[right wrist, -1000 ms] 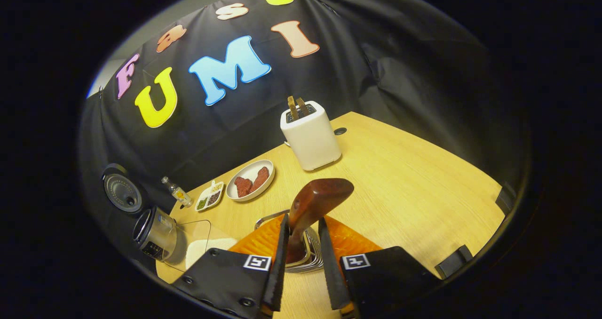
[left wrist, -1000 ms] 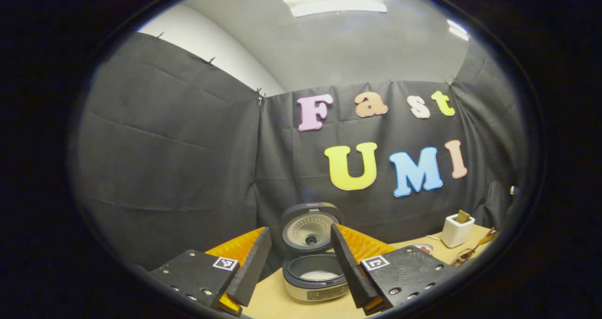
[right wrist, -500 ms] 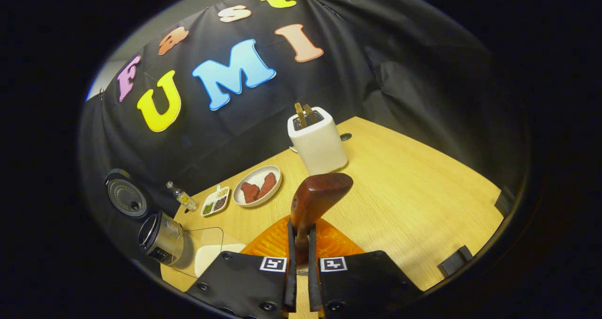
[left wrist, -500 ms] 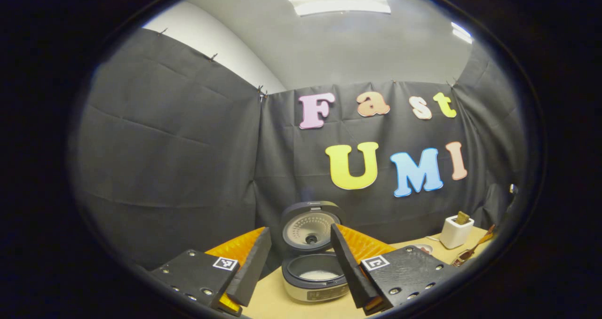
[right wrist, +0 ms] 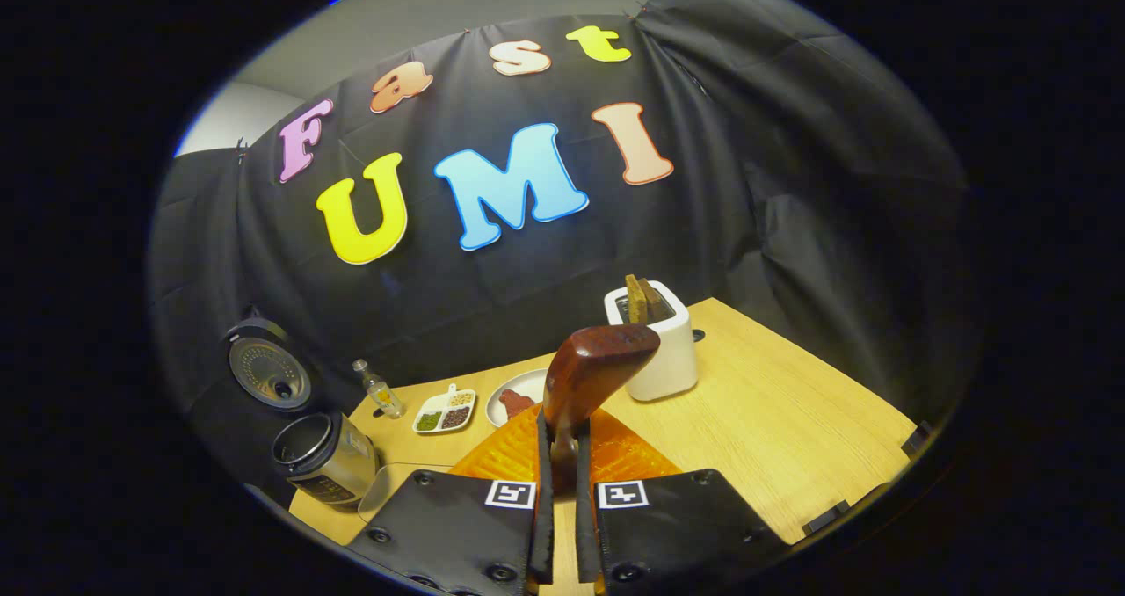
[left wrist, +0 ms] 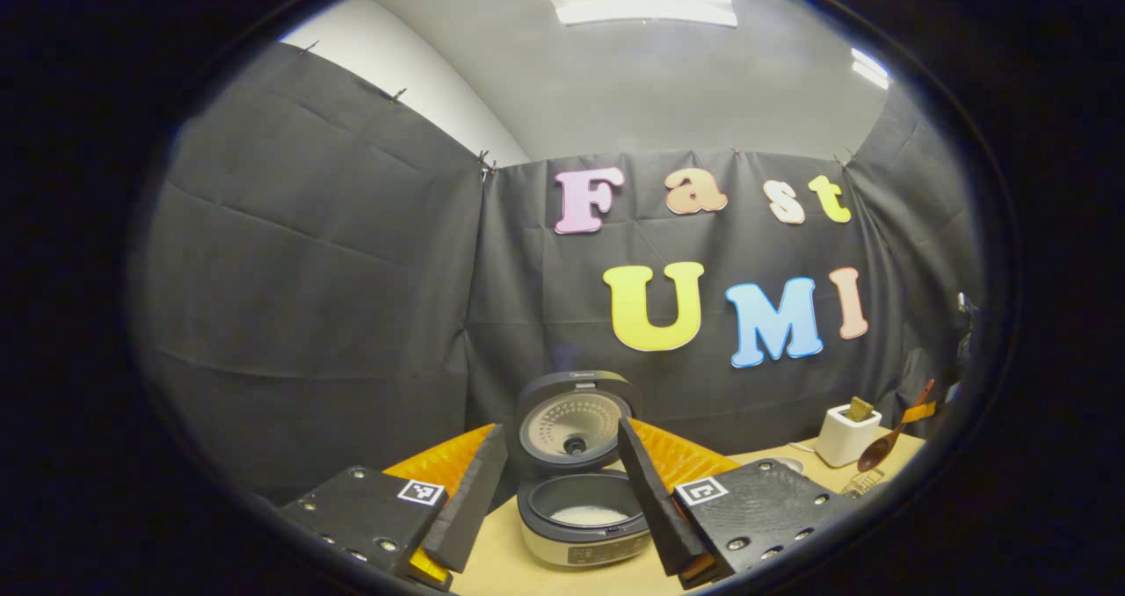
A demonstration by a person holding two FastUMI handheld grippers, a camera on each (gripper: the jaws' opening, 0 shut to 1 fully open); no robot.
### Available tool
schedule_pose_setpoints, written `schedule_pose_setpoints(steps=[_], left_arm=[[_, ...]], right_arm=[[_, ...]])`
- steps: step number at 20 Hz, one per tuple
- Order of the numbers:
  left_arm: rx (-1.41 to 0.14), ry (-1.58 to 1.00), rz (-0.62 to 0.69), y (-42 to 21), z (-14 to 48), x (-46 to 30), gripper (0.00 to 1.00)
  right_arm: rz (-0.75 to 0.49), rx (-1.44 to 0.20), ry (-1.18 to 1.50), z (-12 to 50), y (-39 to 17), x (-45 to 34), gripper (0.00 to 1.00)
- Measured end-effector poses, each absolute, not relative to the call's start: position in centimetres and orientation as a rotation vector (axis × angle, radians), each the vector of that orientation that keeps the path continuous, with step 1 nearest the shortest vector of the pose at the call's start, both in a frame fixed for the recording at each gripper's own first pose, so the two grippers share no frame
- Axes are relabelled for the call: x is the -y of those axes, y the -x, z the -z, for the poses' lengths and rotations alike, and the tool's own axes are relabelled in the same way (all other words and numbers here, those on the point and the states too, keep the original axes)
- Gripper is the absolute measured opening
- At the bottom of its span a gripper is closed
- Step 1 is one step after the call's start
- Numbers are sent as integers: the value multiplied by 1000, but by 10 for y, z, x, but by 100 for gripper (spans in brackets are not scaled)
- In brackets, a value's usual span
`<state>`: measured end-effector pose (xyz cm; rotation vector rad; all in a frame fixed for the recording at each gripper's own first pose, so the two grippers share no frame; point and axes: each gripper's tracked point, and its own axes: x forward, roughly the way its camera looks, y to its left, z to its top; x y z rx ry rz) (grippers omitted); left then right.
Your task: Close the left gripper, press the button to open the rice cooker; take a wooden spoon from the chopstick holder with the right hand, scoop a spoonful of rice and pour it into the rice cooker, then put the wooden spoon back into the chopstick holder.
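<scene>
While the right hand-held gripper (right wrist: 562, 526) pinches the wooden spoon (right wrist: 591, 369) by its handle, with the bowl end sticking up, the spoon could twist or slip, because the grip is only a thin pinch. It could also bump the toaster (right wrist: 655, 350) close behind it. The left hand-held gripper (left wrist: 562, 499) hangs spread apart in front of the open rice cooker (left wrist: 582, 517). A second ago the right fingers were still apart around the handle. Now the spoon is lifted higher above the tabletop (right wrist: 791, 420).

Wooden table (right wrist: 791, 420) bearing cooker (right wrist: 327, 466), toaster (right wrist: 657, 350)
</scene>
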<state>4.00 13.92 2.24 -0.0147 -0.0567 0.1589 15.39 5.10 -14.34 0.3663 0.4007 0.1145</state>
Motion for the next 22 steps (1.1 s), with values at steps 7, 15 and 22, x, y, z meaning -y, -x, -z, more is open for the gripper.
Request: schedule_pose_setpoints(steps=[7, 15, 22], left_arm=[[40, 10, -166, -47, -10, -159, 78], [17, 3, -191, -51, 4, -188, 78], [-2, 3, -210, -52, 16, -204, 80]], right_arm=[[-223, -416, -350, 140, -153, -120, 12], [-299, -490, -283, 174, -145, -180, 12], [-296, -530, -123, 212, -143, -202, 11]])
